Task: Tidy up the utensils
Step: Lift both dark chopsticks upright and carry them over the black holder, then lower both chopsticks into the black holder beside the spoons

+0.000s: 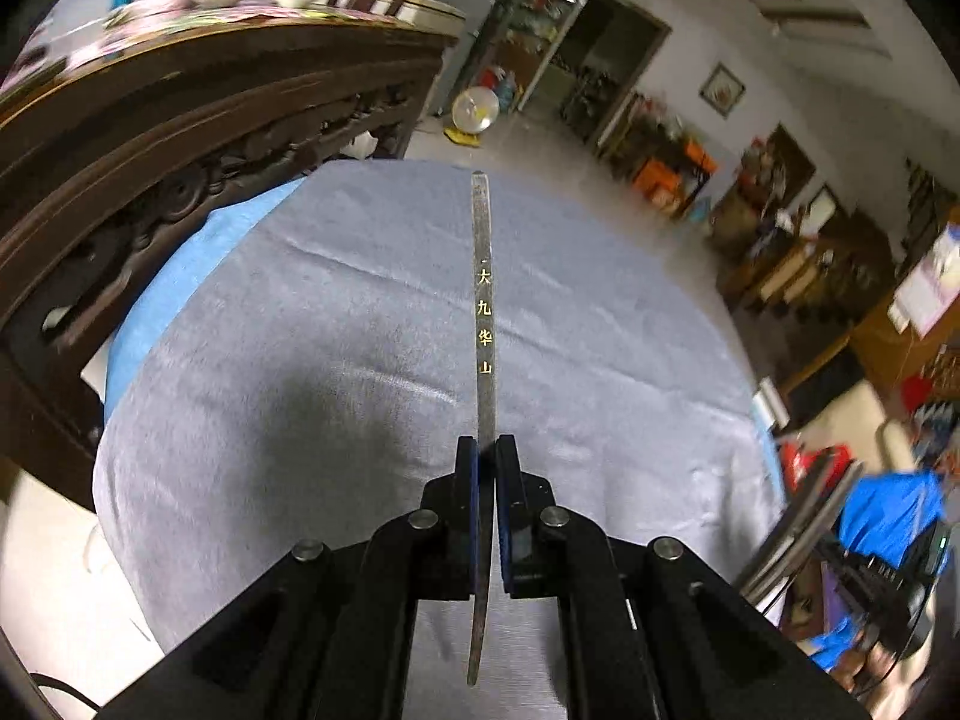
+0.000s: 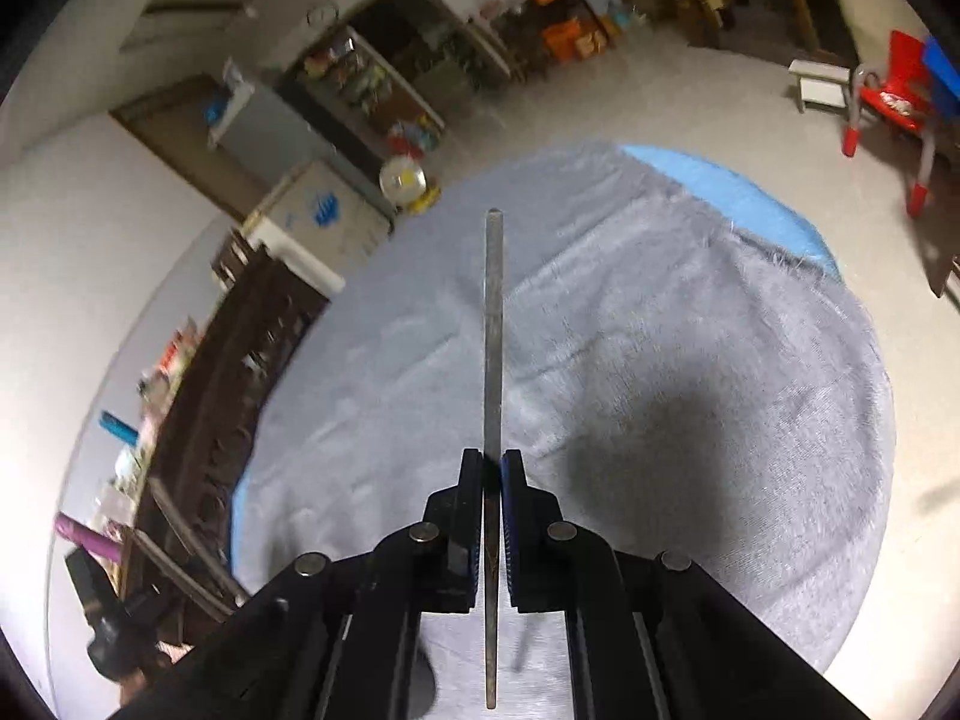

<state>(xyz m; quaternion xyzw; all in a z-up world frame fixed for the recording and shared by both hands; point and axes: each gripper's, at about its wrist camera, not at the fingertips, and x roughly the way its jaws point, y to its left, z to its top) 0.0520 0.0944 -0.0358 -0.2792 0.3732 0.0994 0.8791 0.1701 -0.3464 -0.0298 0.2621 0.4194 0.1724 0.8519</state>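
**Both grippers loaded, one chopstick each, above the bench**

A dark chopstick with gold characters (image 1: 483, 312) is held by the left gripper (image 1: 486, 450), jaws clamped on it part-way along its length, the squared end pointing forward over the grey cloth (image 1: 300, 360) on the bench. A second, plain dark chopstick (image 2: 493, 330) is held by the right gripper (image 2: 492, 462), jaws likewise closed on its shaft. Both sticks are carried clear of the cloth; shadows lie below them. No holder or tray is seen in either view.

Judgement: carry phase, pair not yet set down. The sticks would best be kept level and brought parallel, ends aligned, lowered until contact with the cloth, then released gently to avoid rolling.
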